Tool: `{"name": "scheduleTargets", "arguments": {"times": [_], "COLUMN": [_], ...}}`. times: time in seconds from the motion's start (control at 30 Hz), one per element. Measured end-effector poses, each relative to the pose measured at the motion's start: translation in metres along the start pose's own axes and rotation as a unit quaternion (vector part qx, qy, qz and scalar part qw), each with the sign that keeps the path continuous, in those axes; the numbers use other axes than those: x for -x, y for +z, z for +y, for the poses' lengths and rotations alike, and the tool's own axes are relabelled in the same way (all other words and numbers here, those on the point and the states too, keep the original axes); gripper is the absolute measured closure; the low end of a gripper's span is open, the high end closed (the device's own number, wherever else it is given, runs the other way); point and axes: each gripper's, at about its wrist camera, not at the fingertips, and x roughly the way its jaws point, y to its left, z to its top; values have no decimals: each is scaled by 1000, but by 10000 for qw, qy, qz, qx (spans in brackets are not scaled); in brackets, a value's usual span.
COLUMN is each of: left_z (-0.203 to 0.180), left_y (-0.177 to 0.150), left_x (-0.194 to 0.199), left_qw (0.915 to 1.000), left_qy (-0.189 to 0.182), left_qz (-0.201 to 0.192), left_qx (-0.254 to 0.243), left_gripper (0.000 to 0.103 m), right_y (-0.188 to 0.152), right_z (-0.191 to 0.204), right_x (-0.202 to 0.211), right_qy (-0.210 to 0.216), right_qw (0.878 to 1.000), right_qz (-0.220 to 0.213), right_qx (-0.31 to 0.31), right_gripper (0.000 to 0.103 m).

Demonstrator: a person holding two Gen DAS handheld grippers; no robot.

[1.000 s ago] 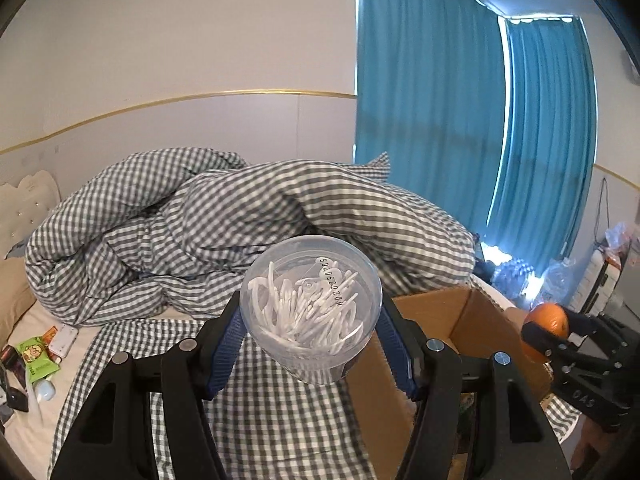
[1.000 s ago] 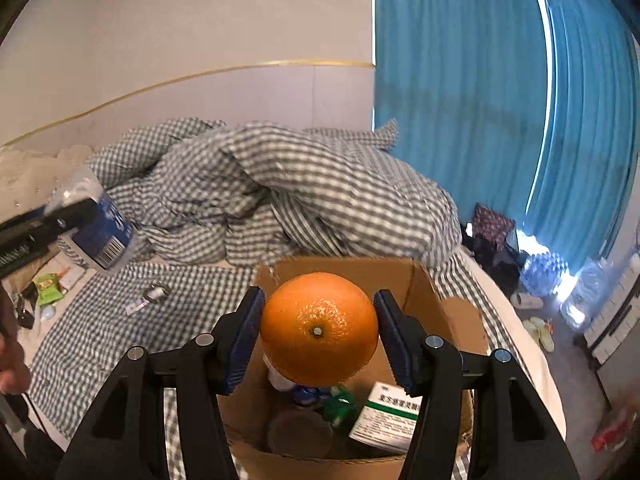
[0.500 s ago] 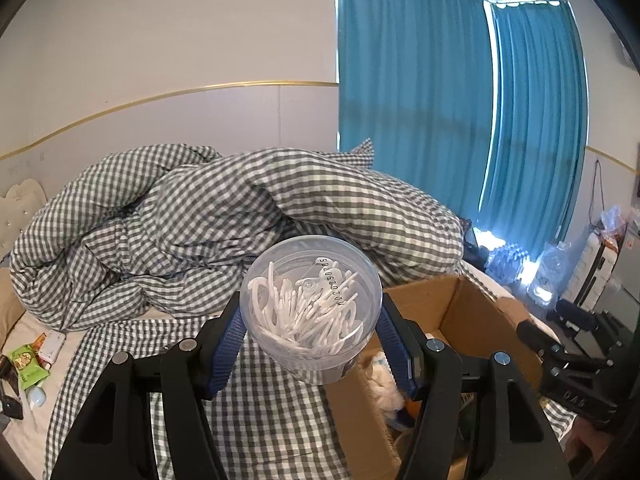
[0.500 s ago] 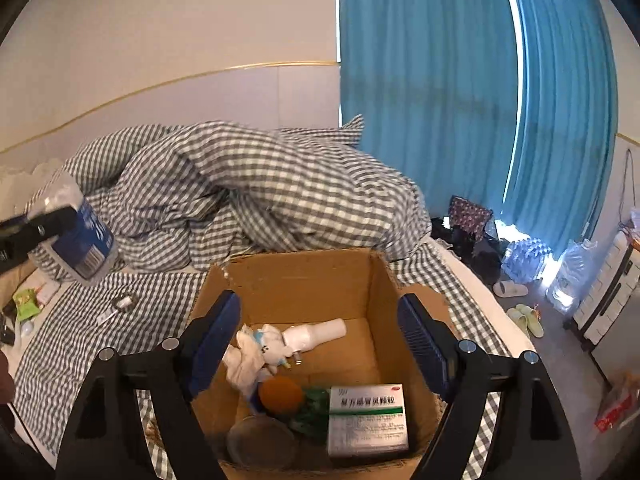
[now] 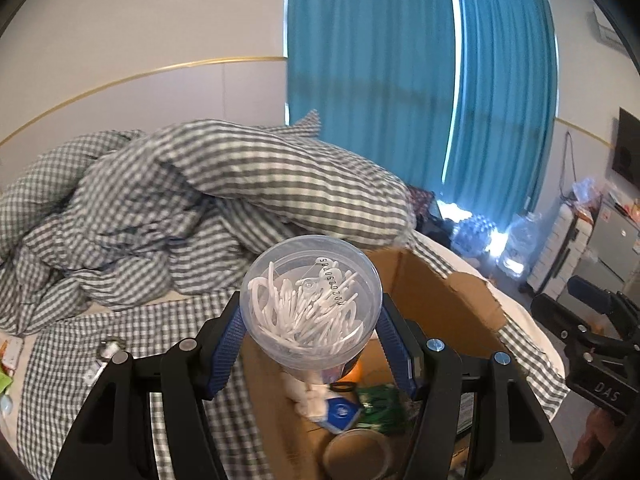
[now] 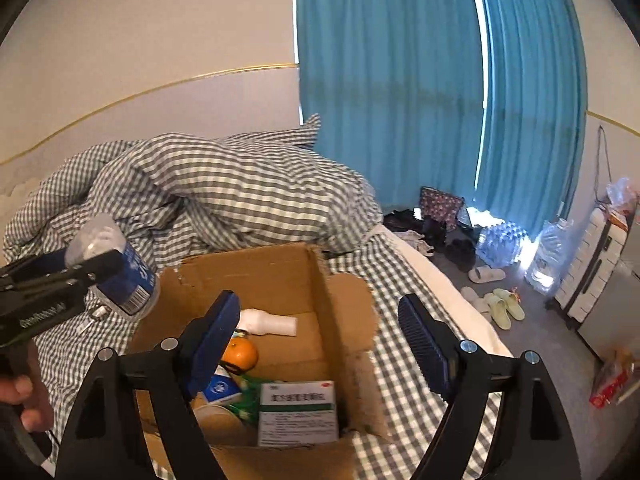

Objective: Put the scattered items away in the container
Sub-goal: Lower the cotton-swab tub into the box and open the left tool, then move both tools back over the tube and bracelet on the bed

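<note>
Cardboard box (image 6: 280, 280) open on the bed (image 6: 404, 292), flaps up, sitting on the checked sheet just in front of the heaped checked duvet (image 6: 224, 188). Inside: an orange (image 6: 239, 353), a white bottle (image 6: 267, 322) lying on its side toward the back wall, a green-and-white medicine box (image 6: 298, 412) at the front, a small blue-and-white packet (image 6: 218, 388) and a round lid-like disc (image 6: 218, 420) at the front left. Left tool (image 5: 310, 332) held level over the box's near left corner, seen from the right wrist camera as a black frame (image 6: 44, 292) reaching in from the left, a bare hand (image 6: 24, 396) gripping its handle low at the edge. Right tool (image 6: 320, 336) poised above the box's opening, pointing down into it. Room beyond: pale wall with a gold trim line, teal curtains (image 6: 400, 80) drawn over a bright window, slippers (image 6: 500, 304) and a pack of water bottles (image 6: 500, 240) on the grey floor, a white suitcase (image 6: 596, 264) at the right. Small metal item (image 5: 108, 346) lying on the sheet left of the box. Left tool clamped on a clear plastic jar (image 5: 310, 304) of white floss picks, both blue pads pressed against its sides, base toward the camera; blue label visible from the other view. Right tool spread wide, pads (image 6: 420, 340) well apart, nothing between them, touching nothing.
</note>
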Motion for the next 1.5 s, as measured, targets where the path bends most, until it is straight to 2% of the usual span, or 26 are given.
{"name": "scheduleTargets", "arguments": {"times": [0.23, 0.27, 0.3, 0.4, 0.47, 0.73, 0.83, 1.0, 1.23, 1.5], "left_z": [-23, -24, -24, -21, -17, 8, 27, 70, 140, 222], "left_y": [-3, -3, -3, -1, 0, 1, -2, -8, -19, -43], "left_x": [-24, -25, -25, -20, -16, -2, 6, 24, 51, 86], "left_qw": [9993, 9993, 9994, 9996, 9996, 9999, 9996, 9983, 9932, 9839], "left_qy": [-211, -212, -194, -242, -251, 11, 152, 447, 899, 1407], "left_qz": [299, 297, 284, 155, 110, 50, 30, -30, -90, -54], "left_qx": [-68, -73, -76, -4, 39, 142, 219, 383, 737, 1098], "left_gripper": [36, 30, 19, 6, 2, 0, 0, 0, 0, 0], "right_y": [2, 2, 3, 5, 5, 10, 12, 15, 19, 23], "right_z": [-22, -23, -23, -24, -21, 3, 15, 50, 116, 204], "right_x": [8, 9, 10, 11, 11, 13, 14, 11, 8, 6], "right_qy": [-175, -190, -198, -185, -158, 18, 119, 343, 704, 1303], "right_qw": [9997, 9997, 9996, 9996, 9996, 9999, 9997, 9991, 9963, 9873], "right_qz": [-45, -54, -62, -94, -98, -143, -199, -234, -282, -328], "right_qx": [-166, -168, -166, -183, -198, -58, -21, 70, 403, 844], "right_gripper": [19, 19, 19, 16, 16, 16, 10, 8, 2, 0]}}
